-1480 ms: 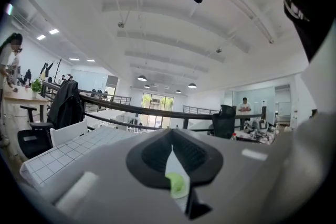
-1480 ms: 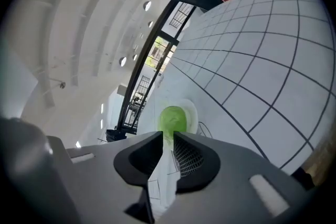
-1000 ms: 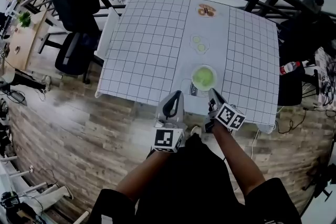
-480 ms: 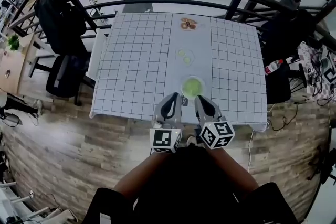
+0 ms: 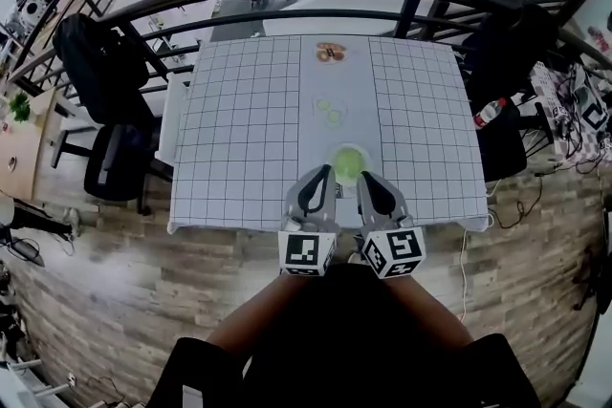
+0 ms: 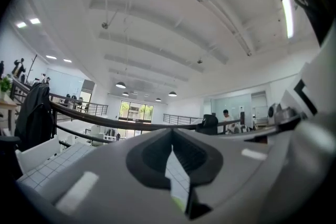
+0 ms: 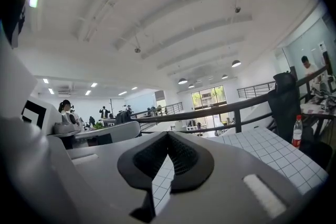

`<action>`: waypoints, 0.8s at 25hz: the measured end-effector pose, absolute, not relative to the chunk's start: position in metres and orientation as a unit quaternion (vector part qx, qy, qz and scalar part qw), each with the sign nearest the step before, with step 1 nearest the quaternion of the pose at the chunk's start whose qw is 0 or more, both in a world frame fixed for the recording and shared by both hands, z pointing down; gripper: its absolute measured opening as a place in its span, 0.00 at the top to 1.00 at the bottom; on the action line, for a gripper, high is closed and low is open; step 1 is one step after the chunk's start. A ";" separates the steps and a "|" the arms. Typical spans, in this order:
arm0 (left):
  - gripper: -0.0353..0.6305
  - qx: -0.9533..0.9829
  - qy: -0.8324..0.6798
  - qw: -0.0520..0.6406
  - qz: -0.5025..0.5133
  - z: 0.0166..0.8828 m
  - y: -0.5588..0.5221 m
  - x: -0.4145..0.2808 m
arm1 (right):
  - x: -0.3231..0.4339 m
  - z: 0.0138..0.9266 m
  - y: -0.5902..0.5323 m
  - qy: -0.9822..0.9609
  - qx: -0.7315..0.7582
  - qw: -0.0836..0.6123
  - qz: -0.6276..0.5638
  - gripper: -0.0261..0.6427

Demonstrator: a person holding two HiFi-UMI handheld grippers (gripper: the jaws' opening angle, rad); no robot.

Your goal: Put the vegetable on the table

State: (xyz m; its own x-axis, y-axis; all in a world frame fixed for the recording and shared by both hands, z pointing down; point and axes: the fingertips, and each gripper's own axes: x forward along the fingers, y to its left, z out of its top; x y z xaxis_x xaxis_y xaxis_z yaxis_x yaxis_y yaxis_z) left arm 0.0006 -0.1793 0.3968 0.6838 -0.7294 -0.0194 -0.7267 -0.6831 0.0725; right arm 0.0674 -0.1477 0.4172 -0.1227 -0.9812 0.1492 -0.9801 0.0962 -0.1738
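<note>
1. Head view: the green vegetable (image 5: 347,163) sits on a white plate (image 5: 348,147) close to the near edge of the counter (image 5: 249,129), on its plain middle strip. The left tool (image 5: 321,173) and right tool (image 5: 364,177) flank its near side, with their tips just beside the plate. It looks round, light and probably leafy-soft, so a gentle hold across its widest part seems best.
2. Left gripper view: the left tool (image 6: 172,146) has its jaws closed tip to tip and holds nothing. A green sliver low in the slit suggests the vegetable is just ahead.
3. Right gripper view: the right tool (image 7: 168,139) is likewise closed and empty. Only gridded counter (image 7: 262,149) lies beyond, and the vegetable is out of sight.
</note>
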 end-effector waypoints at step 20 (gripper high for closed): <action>0.93 0.928 -0.373 0.010 -0.011 0.396 -0.179 -0.004 | 0.054 0.405 -0.147 0.726 -0.683 -0.007 -0.075 0.97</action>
